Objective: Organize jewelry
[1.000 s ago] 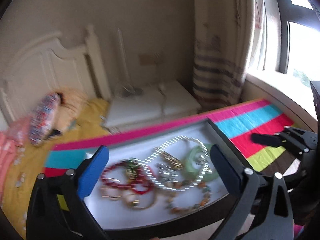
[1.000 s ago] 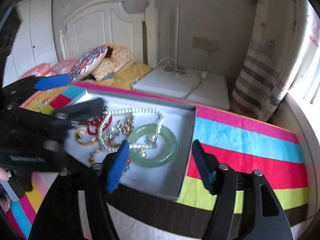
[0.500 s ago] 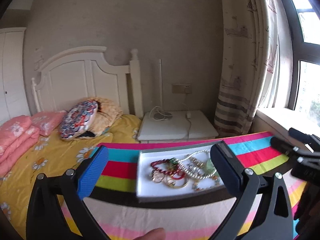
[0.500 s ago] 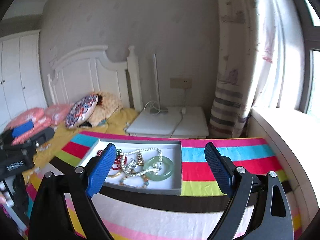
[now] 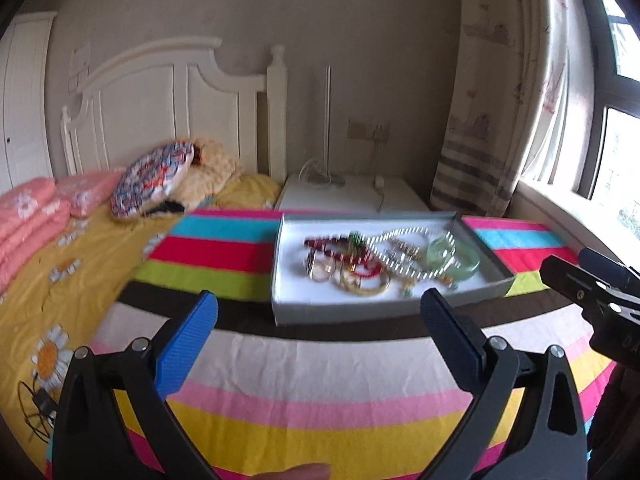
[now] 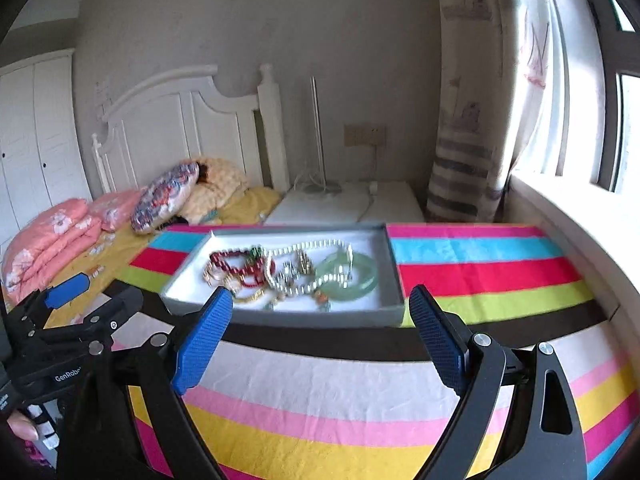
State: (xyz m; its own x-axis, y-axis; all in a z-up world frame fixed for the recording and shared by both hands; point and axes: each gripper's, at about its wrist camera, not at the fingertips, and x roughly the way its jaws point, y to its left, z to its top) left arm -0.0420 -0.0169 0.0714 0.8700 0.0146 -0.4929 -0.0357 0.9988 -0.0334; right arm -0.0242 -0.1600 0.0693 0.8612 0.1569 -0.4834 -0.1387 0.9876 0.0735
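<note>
Left wrist view: the left gripper (image 5: 320, 320) hangs spread and empty short of the grey tray (image 5: 384, 312), where the tangled jewelry (image 5: 380, 260) sits heaped on the striped cloth (image 5: 320, 380). Right wrist view: the right gripper (image 6: 320, 316), also spread, faces the tray's near wall, apparently lining up a pick.

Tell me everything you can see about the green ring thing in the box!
The green bangle is a pale, glassy green hoop, smooth and thick, jade-like in look. It lies flat on the white floor of the grey tray, at the end nearer the window. A pearl necklace drapes across it, and small beaded pieces crowd its near edge. Neither gripper touches it.
</note>
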